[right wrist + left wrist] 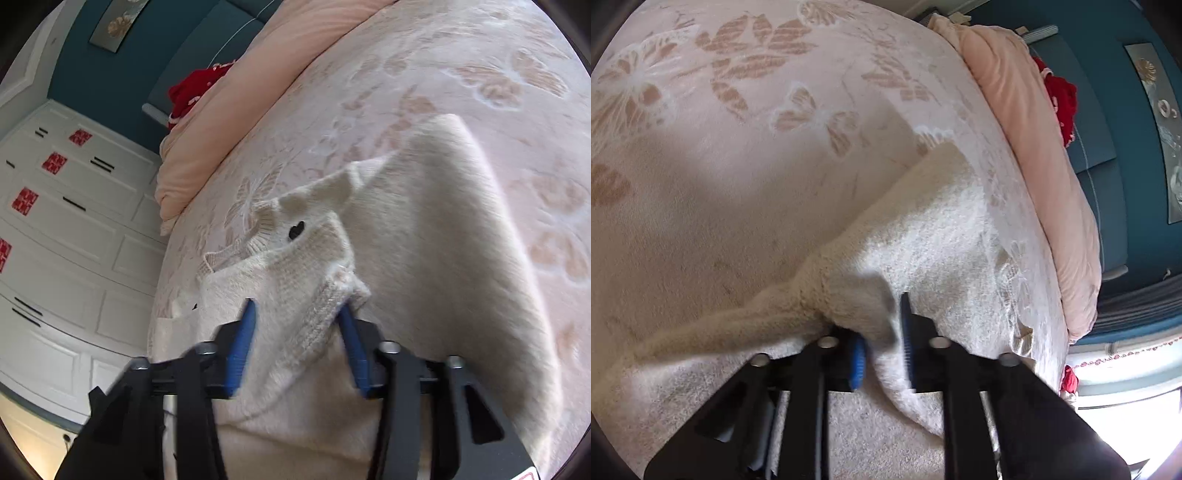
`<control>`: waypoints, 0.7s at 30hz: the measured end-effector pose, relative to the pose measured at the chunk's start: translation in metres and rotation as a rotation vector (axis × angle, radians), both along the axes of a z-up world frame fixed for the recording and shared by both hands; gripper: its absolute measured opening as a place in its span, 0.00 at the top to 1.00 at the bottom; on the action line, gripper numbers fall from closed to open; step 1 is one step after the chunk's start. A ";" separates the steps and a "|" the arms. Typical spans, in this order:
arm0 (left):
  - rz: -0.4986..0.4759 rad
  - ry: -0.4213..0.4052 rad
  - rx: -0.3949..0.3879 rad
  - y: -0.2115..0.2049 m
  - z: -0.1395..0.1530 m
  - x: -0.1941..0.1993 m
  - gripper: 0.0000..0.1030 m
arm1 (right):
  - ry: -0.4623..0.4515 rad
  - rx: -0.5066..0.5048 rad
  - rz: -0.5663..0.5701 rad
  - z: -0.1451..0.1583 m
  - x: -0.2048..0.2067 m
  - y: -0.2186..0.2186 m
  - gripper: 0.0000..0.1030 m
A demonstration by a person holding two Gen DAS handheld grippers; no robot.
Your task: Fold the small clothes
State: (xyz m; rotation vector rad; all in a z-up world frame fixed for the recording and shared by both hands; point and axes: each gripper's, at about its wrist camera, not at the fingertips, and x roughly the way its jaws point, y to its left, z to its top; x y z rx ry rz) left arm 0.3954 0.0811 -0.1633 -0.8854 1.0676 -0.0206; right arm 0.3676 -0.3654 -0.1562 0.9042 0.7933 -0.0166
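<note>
A cream fuzzy knit garment (923, 229) lies on the bed. In the left wrist view my left gripper (882, 332) is shut on a raised fold of its edge, the fabric pinched between the blue pads. In the right wrist view the same garment (443, 240) spreads to the right. My right gripper (297, 310) is shut on a bunched ribbed hem, which fills the gap between its blue fingers (242, 343). A small black heart-shaped mark (296, 229) shows on the lifted knit just beyond the jaws. The part of the garment under both grippers is hidden.
The bed is covered by a pink blanket (738, 184) with a leaf and flower pattern. A folded peach duvet (1034, 147) runs along the headboard side, with a red cloth (1063, 99) behind it. White wardrobe doors (74, 221) stand beyond the bed's edge.
</note>
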 end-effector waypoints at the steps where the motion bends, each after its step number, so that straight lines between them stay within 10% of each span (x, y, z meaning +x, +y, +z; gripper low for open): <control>1: 0.009 -0.006 0.002 0.003 0.003 0.000 0.94 | -0.003 -0.015 0.010 0.009 0.006 0.002 0.93; 6: 0.008 -0.170 0.040 0.020 0.042 -0.009 0.94 | -0.386 -0.087 0.014 0.112 -0.048 0.002 0.94; 11: -0.025 -0.029 0.067 0.012 -0.002 -0.004 0.94 | 0.025 -0.081 -0.009 0.003 -0.038 -0.023 0.94; 16: -0.031 -0.074 0.081 0.015 0.001 -0.010 0.93 | -0.148 -0.078 -0.039 0.041 -0.069 -0.025 0.94; 21: -0.048 -0.054 0.127 0.007 -0.002 -0.006 0.92 | 0.042 -0.079 -0.016 0.001 -0.065 -0.034 0.95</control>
